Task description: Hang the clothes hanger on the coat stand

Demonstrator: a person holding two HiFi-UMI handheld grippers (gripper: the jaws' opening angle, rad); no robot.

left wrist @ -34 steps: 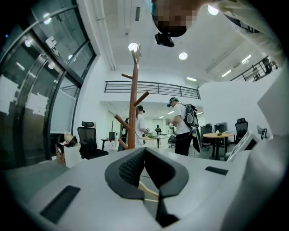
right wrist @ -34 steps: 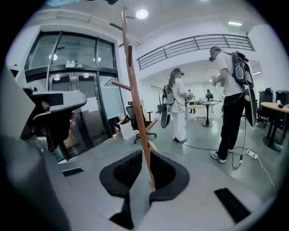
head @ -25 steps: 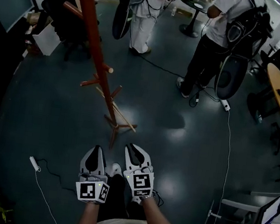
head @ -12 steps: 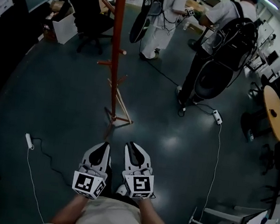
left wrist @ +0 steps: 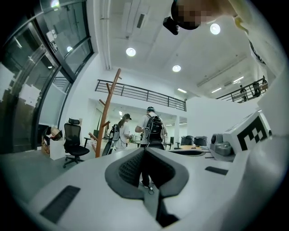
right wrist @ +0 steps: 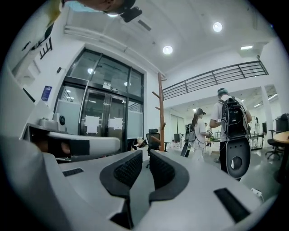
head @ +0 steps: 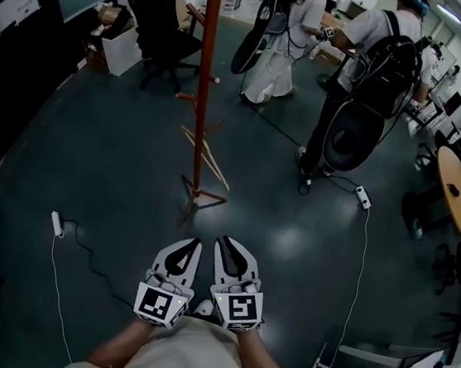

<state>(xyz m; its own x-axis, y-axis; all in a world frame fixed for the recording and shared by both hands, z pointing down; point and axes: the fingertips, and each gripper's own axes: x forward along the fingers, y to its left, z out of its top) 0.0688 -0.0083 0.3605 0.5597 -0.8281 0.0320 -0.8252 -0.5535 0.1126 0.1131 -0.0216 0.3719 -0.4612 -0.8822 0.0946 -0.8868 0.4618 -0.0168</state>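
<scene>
Both grippers sit low in the head view, side by side at 6 o'clock, tips pointing to 12. The left gripper is clenched: in its own view the tips meet and nothing sits in the hollow behind them, only floor showing through. The right gripper is closed down to a thin slit (a sliver of the room shows between the pads) and grasps nothing. The stand rises straight ahead at 12 o'clock, well apart from both grippers, a red-brown pole with short pegs and splayed feet. The hanger, pale wood, lies low by the stand's foot, slanting from beside the pole toward 4 o'clock, on none of the pegs; whether it touches the pole cannot be told. At 11 o'clock stands a chair. At 1 o'clock 2 people stand close together, 1 in white and 1 with a backpack. A strip with its cord lies on the floor at 9 o'clock. A table edges in at 3 o'clock.
</scene>
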